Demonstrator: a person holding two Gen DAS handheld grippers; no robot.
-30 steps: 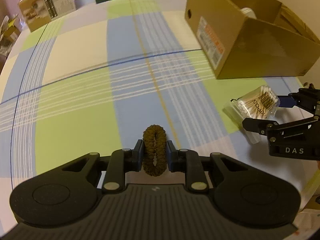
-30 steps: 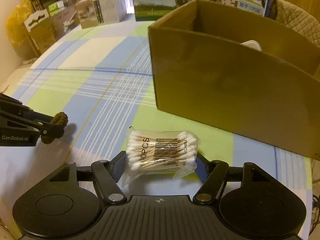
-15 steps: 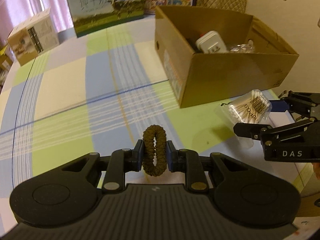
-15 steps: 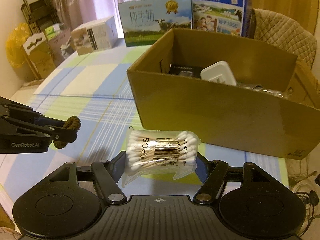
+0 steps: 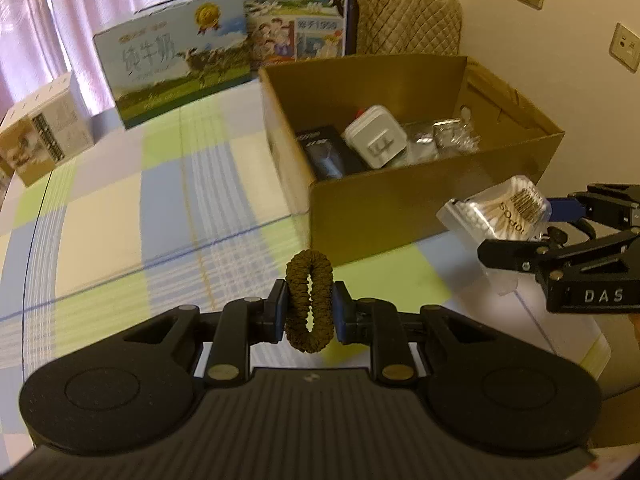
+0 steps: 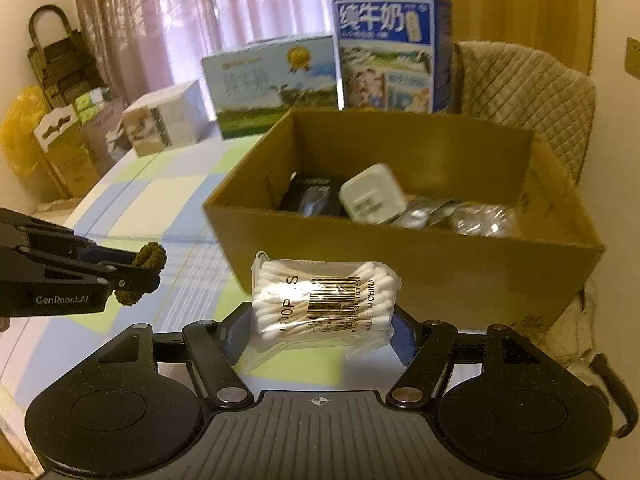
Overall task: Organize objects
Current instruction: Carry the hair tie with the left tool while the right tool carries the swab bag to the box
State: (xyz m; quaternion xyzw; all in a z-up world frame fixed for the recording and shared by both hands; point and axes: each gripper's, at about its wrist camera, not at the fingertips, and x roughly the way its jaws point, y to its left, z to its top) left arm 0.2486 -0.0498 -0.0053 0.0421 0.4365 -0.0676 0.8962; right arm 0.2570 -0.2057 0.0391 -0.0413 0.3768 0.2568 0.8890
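The left gripper [image 5: 309,307] clamps a brown hair tie [image 5: 309,300] upright above the desk [image 5: 120,208]; the right gripper [image 6: 320,322] pinches a bag of cotton swabs [image 6: 320,304] — both held just short of the cardboard box [image 6: 400,256] — its near wall ahead, top open.

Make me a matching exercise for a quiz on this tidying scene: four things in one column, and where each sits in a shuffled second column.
Things:
1. hair tie
2. cotton swab pack
3. white charger
4. blue milk carton

Places:
A. inside the cardboard box
B. clamped in the right hand-held gripper
C. standing behind the cardboard box
D. clamped in the left hand-held gripper

Pairs: 1-D, 2-B, 3-A, 4-C
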